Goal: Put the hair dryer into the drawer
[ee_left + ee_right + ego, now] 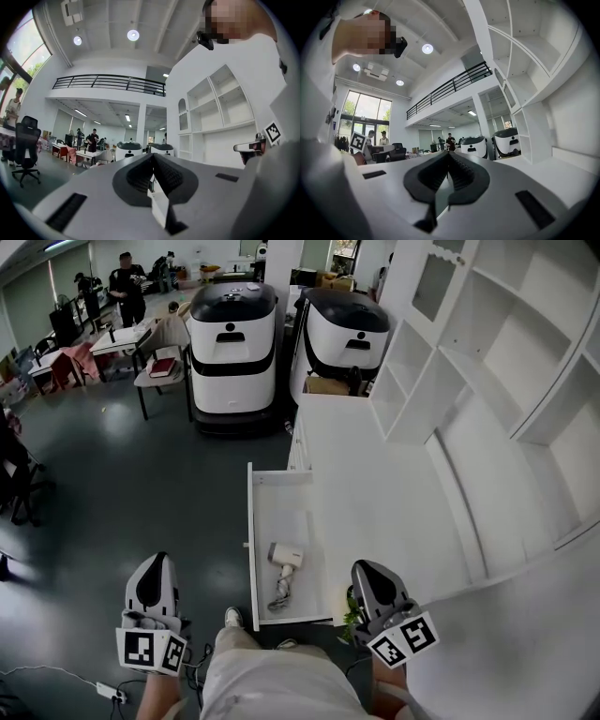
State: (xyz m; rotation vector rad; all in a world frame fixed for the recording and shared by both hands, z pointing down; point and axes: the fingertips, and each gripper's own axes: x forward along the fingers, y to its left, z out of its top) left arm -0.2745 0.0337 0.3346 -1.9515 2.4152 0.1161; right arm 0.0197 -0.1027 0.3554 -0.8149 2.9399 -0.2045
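Head view: small white plastic hair dryer (284,559) lies inside the open white drawer (251,521), near its 6 o'clock end, so it looks stowed. Left gripper (156,573) at 8 o'clock of it, right gripper (367,576) at 4, both pinched closed, empty, held clear.

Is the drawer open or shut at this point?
Open. In the head view the drawer stands pulled out from the counter, its inside exposed, with the hair dryer lying in it.
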